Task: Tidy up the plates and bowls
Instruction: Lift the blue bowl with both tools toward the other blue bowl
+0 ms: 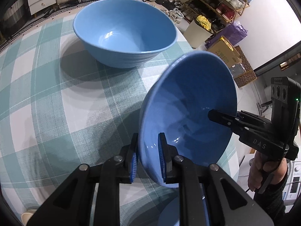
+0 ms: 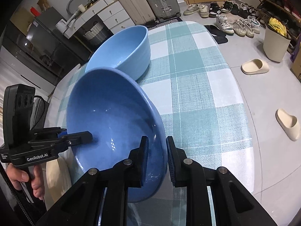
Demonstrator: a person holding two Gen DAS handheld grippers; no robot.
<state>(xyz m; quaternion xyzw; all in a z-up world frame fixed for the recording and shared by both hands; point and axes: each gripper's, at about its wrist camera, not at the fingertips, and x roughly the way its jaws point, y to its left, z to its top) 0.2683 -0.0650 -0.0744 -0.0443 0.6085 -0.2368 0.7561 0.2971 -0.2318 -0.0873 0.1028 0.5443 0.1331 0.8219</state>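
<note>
Gripping glossy round blue bowl (image 1: 188, 116); checked woven tablecloth (image 1: 56, 94).

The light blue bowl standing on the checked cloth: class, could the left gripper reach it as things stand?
Probably not yet: the left gripper is shut on the darker bowl's rim, shared with the right gripper. The path across the tablecloth to the light blue bowl looks free.

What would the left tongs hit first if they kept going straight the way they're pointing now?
Nothing before the checked tablecloth, probably. The left tongs are clamped on the rim of the darker blue bowl, which would travel with them. The lighter blue bowl sits further off, though depth is uncertain.
</note>
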